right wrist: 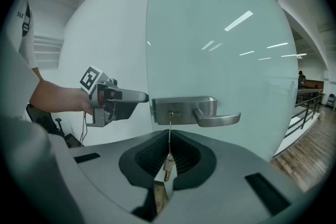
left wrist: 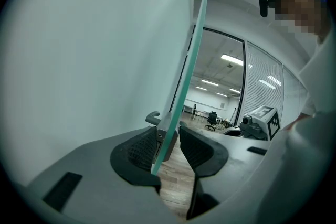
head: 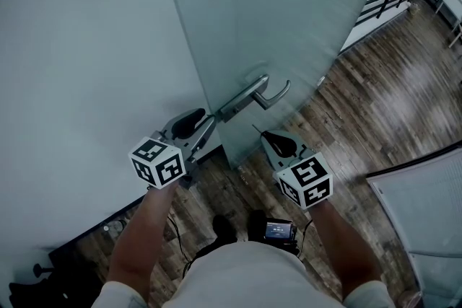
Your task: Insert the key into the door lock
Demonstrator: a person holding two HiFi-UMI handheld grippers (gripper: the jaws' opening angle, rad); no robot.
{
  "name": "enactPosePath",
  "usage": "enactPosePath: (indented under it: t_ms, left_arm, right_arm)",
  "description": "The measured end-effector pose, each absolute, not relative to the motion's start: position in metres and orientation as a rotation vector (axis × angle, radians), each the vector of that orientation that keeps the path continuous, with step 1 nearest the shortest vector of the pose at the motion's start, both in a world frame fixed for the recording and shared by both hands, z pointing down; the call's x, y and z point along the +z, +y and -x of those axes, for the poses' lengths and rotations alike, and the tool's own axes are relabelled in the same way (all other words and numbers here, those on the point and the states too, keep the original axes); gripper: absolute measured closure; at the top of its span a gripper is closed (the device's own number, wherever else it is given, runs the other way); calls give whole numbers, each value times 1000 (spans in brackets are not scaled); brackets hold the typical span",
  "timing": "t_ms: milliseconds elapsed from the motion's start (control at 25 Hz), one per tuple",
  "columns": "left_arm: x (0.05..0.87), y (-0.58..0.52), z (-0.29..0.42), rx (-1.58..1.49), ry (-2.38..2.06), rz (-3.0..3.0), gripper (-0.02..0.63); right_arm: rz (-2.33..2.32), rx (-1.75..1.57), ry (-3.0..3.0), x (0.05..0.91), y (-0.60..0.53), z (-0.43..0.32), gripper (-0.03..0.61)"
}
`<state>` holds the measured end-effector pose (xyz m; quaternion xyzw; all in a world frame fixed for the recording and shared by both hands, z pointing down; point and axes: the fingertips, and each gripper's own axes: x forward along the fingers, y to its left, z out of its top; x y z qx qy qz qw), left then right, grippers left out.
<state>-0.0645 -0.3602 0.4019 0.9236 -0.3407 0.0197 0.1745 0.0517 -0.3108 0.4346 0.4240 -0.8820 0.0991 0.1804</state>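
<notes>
The key [right wrist: 168,166] is pinched by its head between the closed pads of the right gripper [right wrist: 169,153]. It's turned edge-on to that gripper's camera, so the blade is only a thin line and its teeth can't be read. The blade points straight at the keyhole [right wrist: 170,113] in the lock plate [right wrist: 184,108], and here the tip seems to brush the plate's lower edge. The head view shows a clear gap between key and plate, so it's lined up and not yet in. From the head camera the keyhole itself can't be seen, only the plate's top edge and the lever handle [head: 273,94] jutting out over the wooden floor [head: 375,97]. Over on the other side, the left gripper [left wrist: 167,145] has its jaws either side of the glass door [left wrist: 184,76] at its free edge, level with the lock housing. One pad sits against the housing and the other closes in on the glass near its tip. Floor shows through lower down, so how firmly it clamps is hard to judge. The door runs out of frame at the top. The marker cube [head: 159,162] on that gripper hides the person's hand behind it.
</notes>
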Motion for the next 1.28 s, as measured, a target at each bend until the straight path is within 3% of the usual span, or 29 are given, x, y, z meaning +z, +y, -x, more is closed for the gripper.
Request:
enactPosePath:
  t_ms: [1280]
  left_arm:
    - [394,-345,76,14,-961,-2611,462]
  right_arm:
    - [-1213,258,-2492,420,-303,-47,563]
